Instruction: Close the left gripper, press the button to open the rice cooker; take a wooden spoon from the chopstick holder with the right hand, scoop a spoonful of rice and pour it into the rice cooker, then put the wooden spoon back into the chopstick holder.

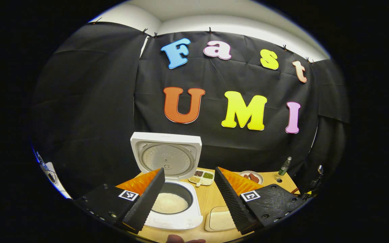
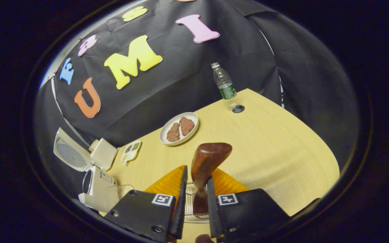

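The wooden spoon (image 2: 205,165) is clamped by its handle in the right hand-held gripper (image 2: 196,192), right above the wire chopstick holder (image 2: 190,202), so it could get snagged on the rim if tilted. It's glossy reddish-brown. The left hand-held gripper (image 1: 189,195) is held apart above the opened rice cooker (image 1: 171,182), rice seen inside.
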A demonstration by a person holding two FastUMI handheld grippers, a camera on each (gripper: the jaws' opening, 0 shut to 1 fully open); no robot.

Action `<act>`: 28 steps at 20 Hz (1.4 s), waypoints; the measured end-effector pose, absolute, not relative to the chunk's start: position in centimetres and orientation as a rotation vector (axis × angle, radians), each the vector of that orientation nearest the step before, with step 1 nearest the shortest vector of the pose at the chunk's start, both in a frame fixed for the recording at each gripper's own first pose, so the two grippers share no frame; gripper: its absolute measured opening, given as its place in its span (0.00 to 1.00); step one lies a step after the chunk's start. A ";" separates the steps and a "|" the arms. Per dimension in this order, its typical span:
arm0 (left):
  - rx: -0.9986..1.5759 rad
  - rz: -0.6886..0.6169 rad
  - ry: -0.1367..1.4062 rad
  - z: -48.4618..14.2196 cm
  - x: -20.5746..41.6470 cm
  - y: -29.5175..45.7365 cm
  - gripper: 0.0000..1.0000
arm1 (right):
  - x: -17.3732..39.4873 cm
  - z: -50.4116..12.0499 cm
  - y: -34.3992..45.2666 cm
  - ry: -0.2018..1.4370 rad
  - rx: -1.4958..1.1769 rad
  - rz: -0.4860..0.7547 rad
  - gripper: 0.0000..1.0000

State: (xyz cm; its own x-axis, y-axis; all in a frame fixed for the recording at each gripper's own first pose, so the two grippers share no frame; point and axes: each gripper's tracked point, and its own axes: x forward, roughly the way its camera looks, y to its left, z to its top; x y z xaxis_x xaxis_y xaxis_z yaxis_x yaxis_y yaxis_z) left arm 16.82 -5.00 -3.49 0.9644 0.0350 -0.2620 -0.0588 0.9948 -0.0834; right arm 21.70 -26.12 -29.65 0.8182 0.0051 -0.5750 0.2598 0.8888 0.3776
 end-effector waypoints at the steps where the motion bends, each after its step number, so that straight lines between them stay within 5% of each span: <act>1: -0.092 0.042 0.257 -3.4 16.9 -5.0 0.94 | 21.5 -29.5 -26.3 0.602 0.446 -0.143 0.50; 3: -0.094 0.029 0.241 -3.1 17.1 -5.0 0.94 | 21.2 -28.7 -26.8 0.590 0.420 -0.156 0.66; 6: -0.094 0.016 0.215 -2.4 17.6 -4.4 0.94 | 20.6 -26.0 -27.6 0.549 0.399 -0.182 0.76; 10: -0.097 0.004 0.176 -1.4 18.5 -3.1 0.94 | 19.3 -20.6 -28.9 0.459 0.333 -0.216 0.77; 13: -0.105 0.002 0.136 -0.3 20.0 -1.7 0.94 | 17.8 -15.9 -29.0 0.382 0.259 -0.241 0.89; 16: -0.103 -0.001 0.113 0.6 21.8 -0.4 0.94 | 15.9 -11.6 -28.8 0.304 0.151 -0.272 0.91; 17: -0.094 -0.005 0.104 0.9 22.7 -0.1 0.94 | 15.1 -10.3 -28.2 0.286 0.134 -0.276 1.00; 28: -0.008 0.066 0.178 -1.3 34.8 6.0 0.94 | 5.9 -8.8 -27.7 0.268 0.119 -0.434 1.00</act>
